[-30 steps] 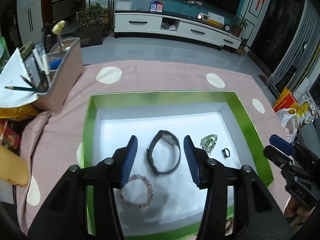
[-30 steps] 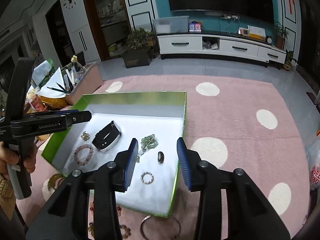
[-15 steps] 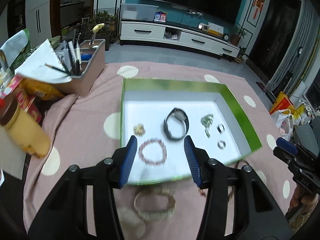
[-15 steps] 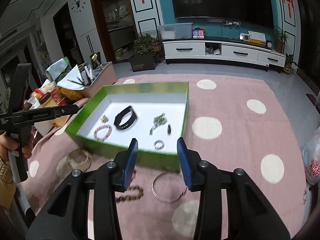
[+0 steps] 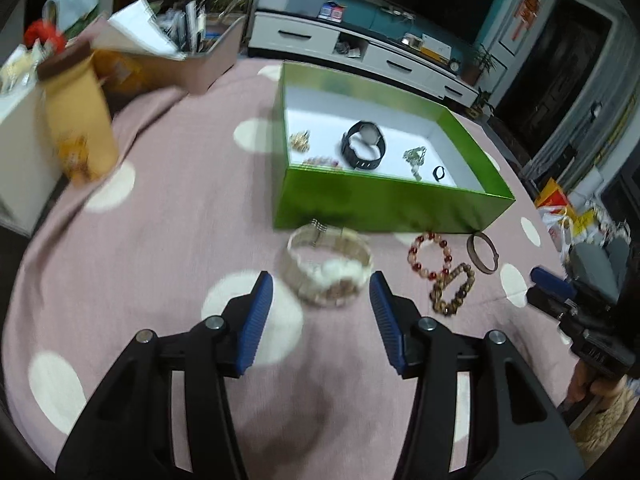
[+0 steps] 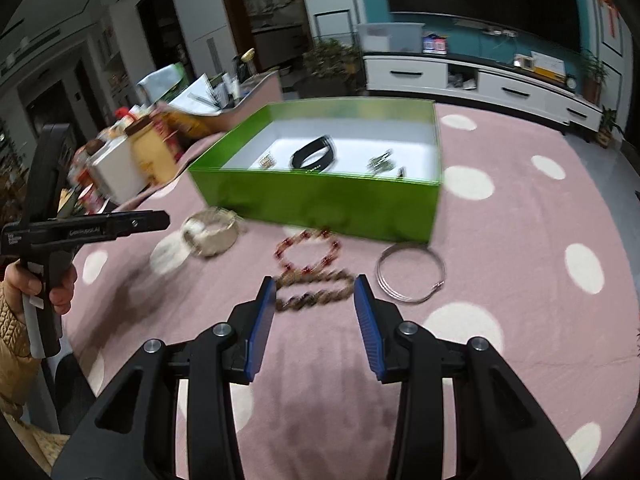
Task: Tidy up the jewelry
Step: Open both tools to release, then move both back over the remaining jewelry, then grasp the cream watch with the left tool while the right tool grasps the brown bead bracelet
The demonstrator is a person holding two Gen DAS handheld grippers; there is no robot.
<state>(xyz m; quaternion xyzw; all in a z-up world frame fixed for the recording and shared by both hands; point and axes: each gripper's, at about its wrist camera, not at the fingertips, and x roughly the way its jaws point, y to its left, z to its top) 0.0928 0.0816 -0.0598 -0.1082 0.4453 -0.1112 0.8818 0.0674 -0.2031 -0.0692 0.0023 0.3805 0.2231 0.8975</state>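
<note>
Left tongs (image 5: 321, 304) released, nothing between the blue pads (image 5: 256, 320); pale metal watch (image 5: 328, 266) just ahead of the tips on the pink dotted counter (image 5: 160, 240). Green box (image 5: 384, 200) beyond, already holding a black watch (image 5: 363, 146), a gold trinket (image 5: 299, 140), a pink bead strand partly hidden behind the near wall, a silvery cluster (image 5: 414, 157) and a small dark ring (image 5: 439, 173). Red bead bracelet (image 5: 430, 251), brown bead bracelet (image 5: 454, 288) and a thin brown bangle (image 5: 483, 252) to the right, outside the box. Metal watch probably stiff-linked, slick, weighty for its size: band edge likely the surest hold.

Right wrist view: right tongs (image 6: 315, 312) likewise released, empty, over the brown bead bracelet (image 6: 316, 294). Beads probably light, floppy, apt to roll: best pinched across both strands. Only here: wire bangles (image 6: 410, 276) and the hand (image 6: 52, 286) on the left tool. Blurred throughout.
</note>
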